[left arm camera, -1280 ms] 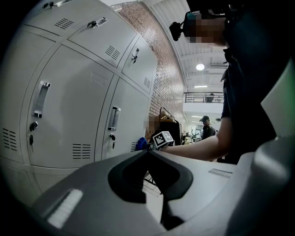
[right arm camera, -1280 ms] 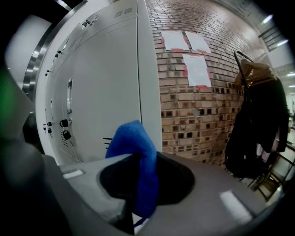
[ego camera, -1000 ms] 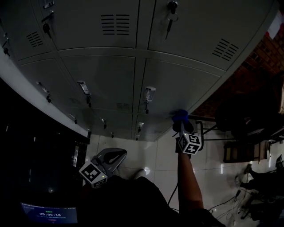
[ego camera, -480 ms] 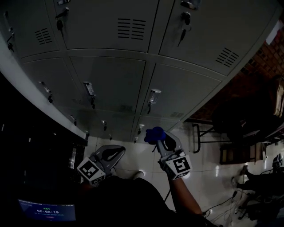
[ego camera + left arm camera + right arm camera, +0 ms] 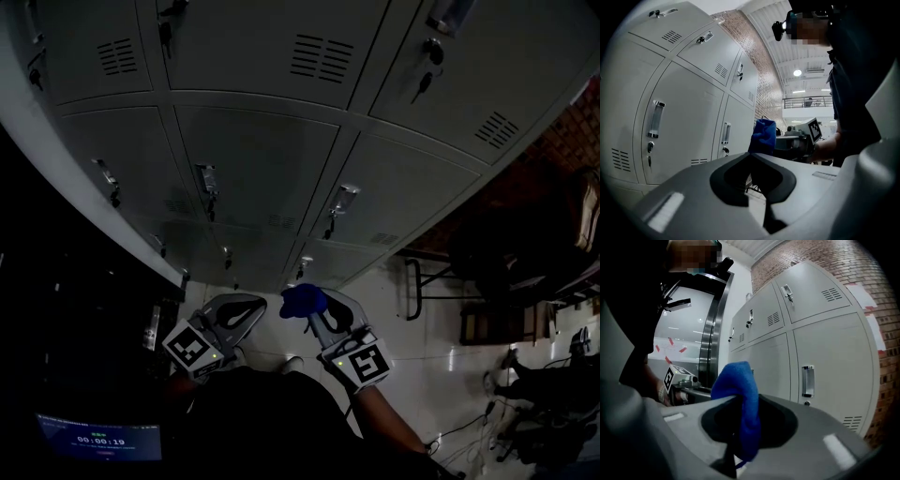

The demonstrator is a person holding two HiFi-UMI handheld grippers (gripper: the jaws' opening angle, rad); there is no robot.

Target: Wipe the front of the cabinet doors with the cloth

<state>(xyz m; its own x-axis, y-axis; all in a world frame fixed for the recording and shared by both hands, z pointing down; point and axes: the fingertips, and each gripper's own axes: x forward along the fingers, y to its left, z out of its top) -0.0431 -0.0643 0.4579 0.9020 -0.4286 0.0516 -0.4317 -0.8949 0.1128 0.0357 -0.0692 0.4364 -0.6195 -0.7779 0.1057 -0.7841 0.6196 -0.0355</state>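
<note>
Now the right gripper (image 5: 317, 317), pinching the blue cloth (image 5: 302, 299), has drawn back from the cabinet doors (image 5: 258, 159) and hangs just beside the left gripper (image 5: 248, 311), whose jaws are pressed together, empty. The wiping looks paused or finished.

Fuzzy cloth (image 5: 740, 399) — matt metal doors (image 5: 253, 159)
</note>
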